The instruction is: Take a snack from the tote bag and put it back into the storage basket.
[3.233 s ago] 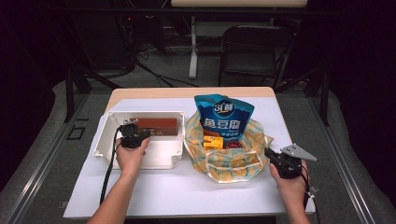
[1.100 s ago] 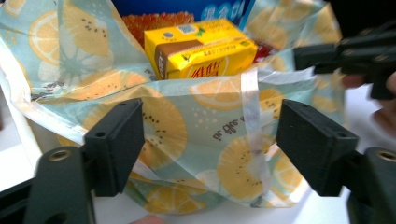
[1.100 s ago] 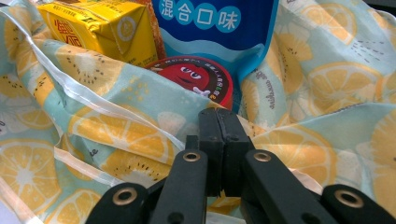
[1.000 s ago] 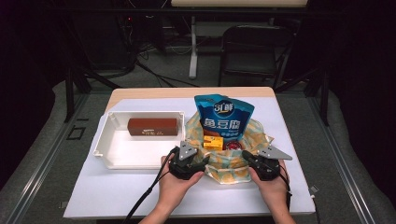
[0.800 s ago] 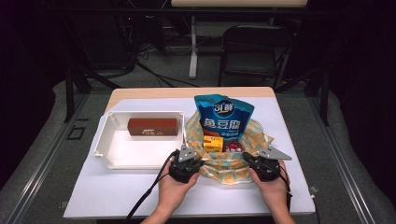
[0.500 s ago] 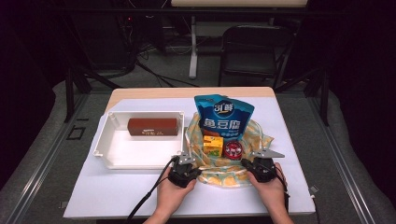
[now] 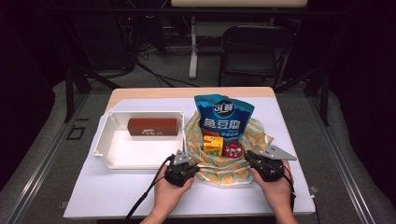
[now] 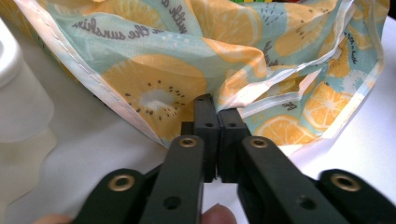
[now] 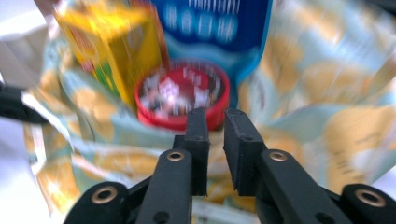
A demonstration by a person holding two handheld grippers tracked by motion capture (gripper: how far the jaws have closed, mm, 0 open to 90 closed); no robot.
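Observation:
A fruit-print cloth bag [image 7: 224,170] lies spread low on the table. In it are a blue snack pouch [image 7: 224,116], a yellow box [image 7: 212,144] and a red-lidded can [image 7: 232,149]. My left gripper [image 7: 188,162] is at the bag's near left rim. In the left gripper view its jaws [image 8: 217,105] are pressed together on the bag's hem [image 8: 261,100]. My right gripper [image 7: 251,157] is at the near right rim. Its jaws [image 9: 216,116] have just been opening and show a gap with nothing between the pads. Beyond them are the can [image 9: 182,93] and the yellow box [image 9: 112,42].
A white tray [image 7: 100,140] sits left of the bag with a brown box [image 7: 152,126] at its far side. White table surface lies in front of the tray and bag. A dark chair [image 7: 254,46] stands beyond the table.
Both grippers have come back toward the table's near edge, and the bag's front rim has dropped and spread flatter. The contents now show more openly.

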